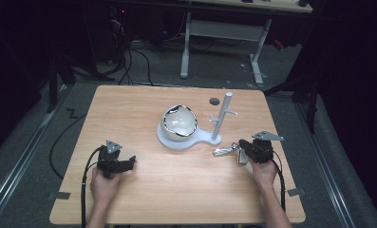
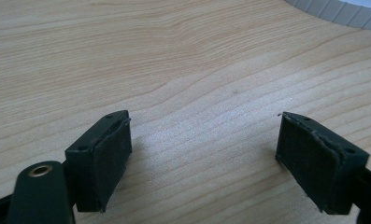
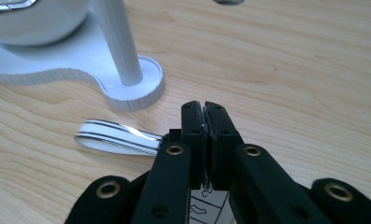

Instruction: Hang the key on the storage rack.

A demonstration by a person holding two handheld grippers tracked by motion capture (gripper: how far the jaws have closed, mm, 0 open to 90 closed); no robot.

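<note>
My right gripper (image 1: 238, 146) (image 3: 204, 109) is at the table's right, shut on a thin white tag (image 3: 205, 205) with black marks. The tag's white looped strap (image 1: 220, 151) (image 3: 117, 138) sticks out to the left, just above the wood. Just beyond it stands a white stand (image 1: 176, 142) (image 3: 136, 91) with an upright pegged post (image 1: 222, 116) (image 3: 120, 42). A white bowl (image 1: 179, 122) (image 3: 33, 18) with a black-patterned rim sits on the stand's round base. My left gripper (image 1: 131, 161) (image 2: 204, 149) rests low over bare wood at the left, open, with nothing between its jaws.
The wooden table (image 1: 129, 109) has a small round hole (image 1: 214, 101) (image 3: 227, 1) behind the post. Cables trail from both grippers off the near edge. Another desk's white legs (image 1: 221, 31) stand on the dark floor beyond. The stand's base edge (image 2: 332, 9) shows far from my left gripper.
</note>
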